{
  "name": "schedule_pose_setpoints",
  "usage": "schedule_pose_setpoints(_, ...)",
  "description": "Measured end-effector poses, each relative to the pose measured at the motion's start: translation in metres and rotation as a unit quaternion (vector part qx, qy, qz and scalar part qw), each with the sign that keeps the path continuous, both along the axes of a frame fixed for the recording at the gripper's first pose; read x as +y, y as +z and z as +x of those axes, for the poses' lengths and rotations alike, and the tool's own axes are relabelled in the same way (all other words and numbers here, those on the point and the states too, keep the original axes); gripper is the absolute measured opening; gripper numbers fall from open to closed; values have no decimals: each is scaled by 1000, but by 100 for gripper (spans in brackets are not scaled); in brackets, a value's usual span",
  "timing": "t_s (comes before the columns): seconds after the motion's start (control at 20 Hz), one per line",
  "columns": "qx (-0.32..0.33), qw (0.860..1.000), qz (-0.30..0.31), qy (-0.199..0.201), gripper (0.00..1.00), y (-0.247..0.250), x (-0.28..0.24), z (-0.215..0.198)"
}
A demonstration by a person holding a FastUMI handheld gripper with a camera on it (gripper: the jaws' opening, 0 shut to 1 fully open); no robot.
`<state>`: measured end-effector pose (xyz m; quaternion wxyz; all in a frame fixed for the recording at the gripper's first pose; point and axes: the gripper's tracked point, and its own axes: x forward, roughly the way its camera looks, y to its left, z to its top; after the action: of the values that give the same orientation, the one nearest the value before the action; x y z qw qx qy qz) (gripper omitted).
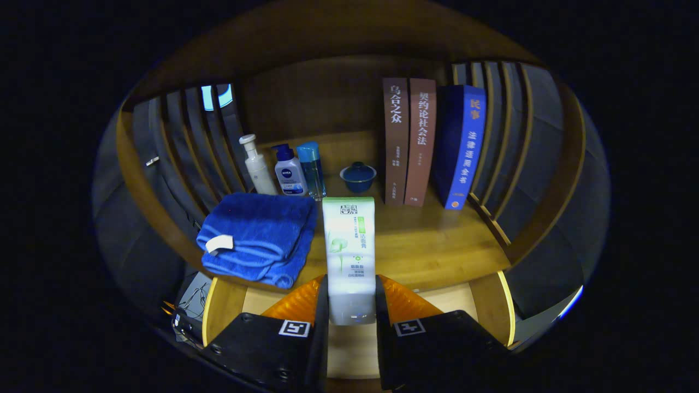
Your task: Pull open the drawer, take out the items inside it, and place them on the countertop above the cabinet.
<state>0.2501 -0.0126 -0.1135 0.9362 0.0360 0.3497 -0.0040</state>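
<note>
Blue-capped white pump bottle [289, 172], just behind the folded blue towel [259, 237]: "NIVEA". Brown book [395, 139], right of that bottle: "乌合之众". Reddish-brown book [421, 141] beside it: "契约论社会法". Blue book [463, 146], further right: "民事", "法律适用全书". White-green tube [348, 248] print too small to read.

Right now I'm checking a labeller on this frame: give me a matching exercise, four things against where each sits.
Things:
1. white tube
2. blue towel
3. small blue lidded cup
4. three books

Places:
A. standing upright at the right of the countertop
B. between the gripper fingers, both pressing on it
C. folded on the countertop, left of the tube
D. beyond the tube, just left of the books

Pairs: 1-B, 2-C, 3-D, 4-A
</note>
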Motion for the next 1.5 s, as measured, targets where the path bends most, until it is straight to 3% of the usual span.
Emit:
schedule_pose_setpoints(0.25,45,999,1,-22,41,-45,-7,53)
schedule_pose_setpoints(0.6,74,996,20,-34,42,-74,-11,68)
schedule_pose_setpoints(0.7,69,997,19,-32,48,-73,-10,70)
schedule_pose_setpoints(0.85,65,997,9,-29,80,-70,-12,70)
schedule_pose_setpoints(0.9,65,997,10,-29,91,-68,-12,68)
schedule_pose_setpoints(1.05,57,998,7,-29,100,-58,-13,58)
schedule_pose_setpoints(1.25,28,999,3,-25,100,-39,-11,31)
schedule_pose_setpoints(1.5,-85,996,-3,1,100,6,7,-42)
